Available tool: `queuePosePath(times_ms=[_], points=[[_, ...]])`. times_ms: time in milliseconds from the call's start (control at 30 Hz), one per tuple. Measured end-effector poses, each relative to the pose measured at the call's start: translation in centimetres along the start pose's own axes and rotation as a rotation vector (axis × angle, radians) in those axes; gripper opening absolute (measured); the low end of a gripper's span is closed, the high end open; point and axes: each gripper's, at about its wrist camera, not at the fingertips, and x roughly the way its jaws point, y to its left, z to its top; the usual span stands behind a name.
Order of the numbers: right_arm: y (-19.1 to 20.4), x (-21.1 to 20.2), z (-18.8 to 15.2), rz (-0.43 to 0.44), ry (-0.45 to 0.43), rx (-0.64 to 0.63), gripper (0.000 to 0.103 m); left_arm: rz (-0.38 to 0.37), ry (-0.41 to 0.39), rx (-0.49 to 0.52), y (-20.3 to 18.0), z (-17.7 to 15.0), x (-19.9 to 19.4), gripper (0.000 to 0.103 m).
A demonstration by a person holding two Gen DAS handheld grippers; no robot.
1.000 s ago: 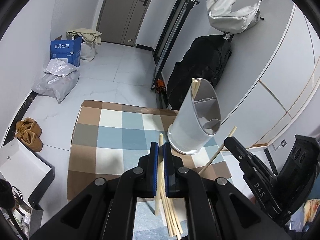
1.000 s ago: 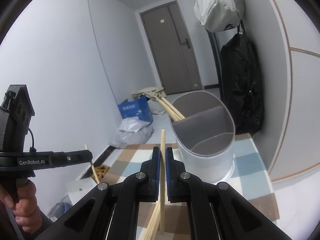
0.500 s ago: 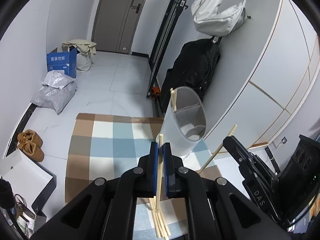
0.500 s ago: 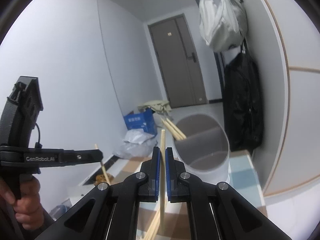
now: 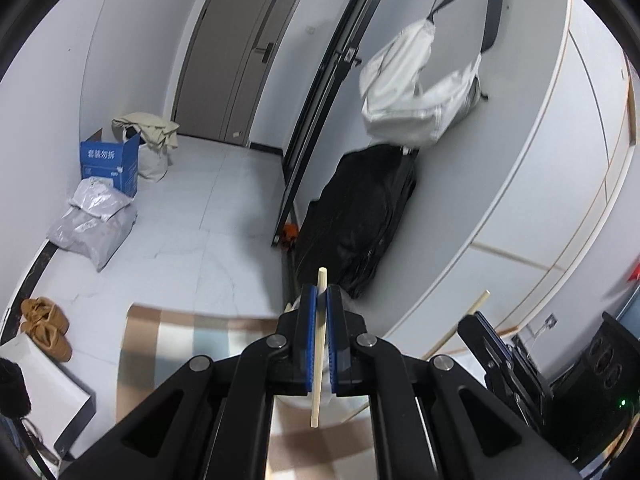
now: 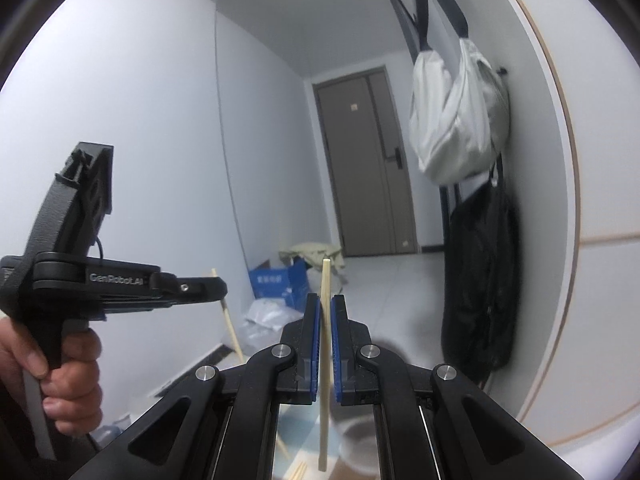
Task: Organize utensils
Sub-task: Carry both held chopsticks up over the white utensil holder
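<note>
Both grippers clamped: left gripper pinches one chopstick, right gripper pinches another chopstick, above the checked mat.

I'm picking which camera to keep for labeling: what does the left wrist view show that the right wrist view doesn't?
Only the left wrist view shows the brown shoes on the floor and the checkered cloth. Only the right wrist view shows the person's hand gripping the left tongs from the side, and the ceiling. Both show a chopstick clamped upright in their own tongs, the grey door, the white bag and the blue box.
</note>
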Motion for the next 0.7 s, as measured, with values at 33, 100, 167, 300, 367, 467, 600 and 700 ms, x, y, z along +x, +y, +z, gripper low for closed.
queuePosePath(times_ms=[33, 100, 167, 300, 367, 467, 600, 700], points=[[-0.2, 0.2, 0.8, 0.002, -0.008, -0.016, 0.004, -0.003, -0.012, -0.005, -0.1, 0.5, 0.2, 0.001], [-0.4, 0.9, 2.2, 0.007, -0.021, -0.051, 0.004, -0.009, -0.034, -0.017, -0.4, 1.7, 0.7, 0.001], [-0.5, 1.6, 3.2, 0.014, -0.03, -0.08, 0.004, -0.01, -0.051, -0.031, -0.4, 2.5, 1.2, 0.001], [-1.4, 3.9, 5.2, 0.028, -0.037, -0.121, 0.004, -0.014, -0.065, -0.072, 0.1, 3.7, 2.4, 0.001], [-1.8, 5.0, 5.8, 0.038, -0.037, -0.137, 0.004, -0.013, -0.067, -0.089, 0.5, 4.2, 3.3, 0.001], [-2.1, 6.6, 6.1, 0.055, -0.034, -0.162, 0.004, 0.003, -0.081, -0.097, 1.0, 4.6, 4.6, 0.001], [-2.5, 8.9, 5.5, 0.069, -0.008, -0.196, 0.004, 0.016, -0.08, -0.107, 1.8, 4.5, 6.1, 0.001], [-2.6, 10.2, 4.5, 0.076, 0.021, -0.208, 0.004, 0.022, -0.059, -0.121, 2.2, 4.2, 7.2, 0.001]])
